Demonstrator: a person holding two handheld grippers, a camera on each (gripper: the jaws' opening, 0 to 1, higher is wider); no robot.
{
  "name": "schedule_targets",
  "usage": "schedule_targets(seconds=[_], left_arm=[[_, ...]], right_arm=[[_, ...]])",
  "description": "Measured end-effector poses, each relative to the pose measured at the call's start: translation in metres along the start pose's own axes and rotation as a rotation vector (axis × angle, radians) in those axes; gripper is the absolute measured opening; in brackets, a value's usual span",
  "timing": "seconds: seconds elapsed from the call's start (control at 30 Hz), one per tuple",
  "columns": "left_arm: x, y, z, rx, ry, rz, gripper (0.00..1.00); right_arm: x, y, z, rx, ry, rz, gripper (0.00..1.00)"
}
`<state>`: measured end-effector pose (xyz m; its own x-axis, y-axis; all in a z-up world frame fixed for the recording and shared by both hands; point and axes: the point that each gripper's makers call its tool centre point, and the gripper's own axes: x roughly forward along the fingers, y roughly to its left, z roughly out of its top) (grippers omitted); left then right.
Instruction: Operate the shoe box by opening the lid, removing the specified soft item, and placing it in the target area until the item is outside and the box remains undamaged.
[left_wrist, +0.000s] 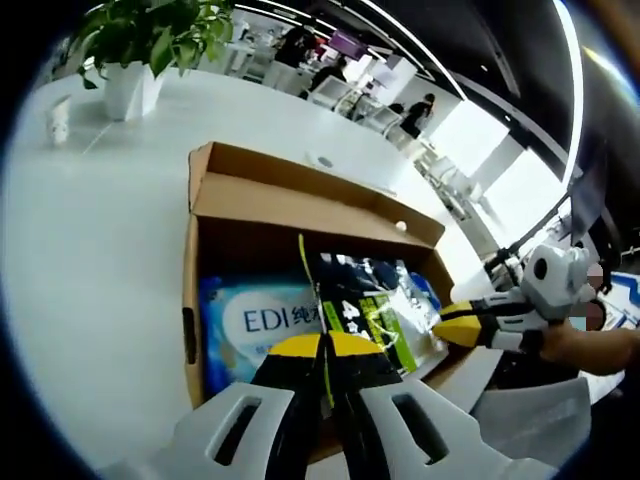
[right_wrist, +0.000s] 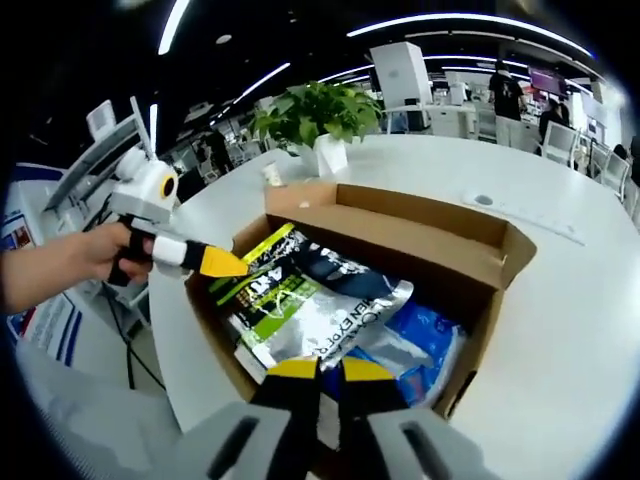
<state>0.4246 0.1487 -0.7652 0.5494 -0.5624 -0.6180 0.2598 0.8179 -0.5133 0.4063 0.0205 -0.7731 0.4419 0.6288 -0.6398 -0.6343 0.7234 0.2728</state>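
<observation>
An open brown cardboard shoe box (left_wrist: 300, 195) (right_wrist: 400, 235) lies on the white table, lid flap folded back. Inside it a blue "EDI" tissue pack (left_wrist: 250, 320) (right_wrist: 425, 335) lies under a silver, green and black soft pouch (left_wrist: 370, 310) (right_wrist: 300, 300). My left gripper (left_wrist: 325, 345) (right_wrist: 235, 265) is shut on the pouch's edge, which runs as a thin yellow-green line between the jaws. The pouch tilts up at that corner. My right gripper (right_wrist: 328, 368) (left_wrist: 450, 322) is at the box's near wall with its jaws together, apparently pinching the rim.
A potted plant (left_wrist: 135, 60) (right_wrist: 320, 120) and a small paper cup (left_wrist: 58, 120) (right_wrist: 270, 175) stand on the round white table (left_wrist: 100, 250) (right_wrist: 580, 300) beyond the box. The table's edge falls away beside the box. People and chairs are far behind.
</observation>
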Motion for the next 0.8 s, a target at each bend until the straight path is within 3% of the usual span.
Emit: schedule_targets(seconds=[0.4, 0.8], left_arm=[[-0.004, -0.012, 0.009, 0.019, -0.022, 0.002, 0.0], [0.0, -0.037, 0.013, 0.042, -0.018, -0.013, 0.0]], right_arm=[[-0.014, -0.003, 0.01, 0.008, -0.035, -0.003, 0.0], [-0.035, -0.014, 0.016, 0.004, -0.05, -0.015, 0.0]])
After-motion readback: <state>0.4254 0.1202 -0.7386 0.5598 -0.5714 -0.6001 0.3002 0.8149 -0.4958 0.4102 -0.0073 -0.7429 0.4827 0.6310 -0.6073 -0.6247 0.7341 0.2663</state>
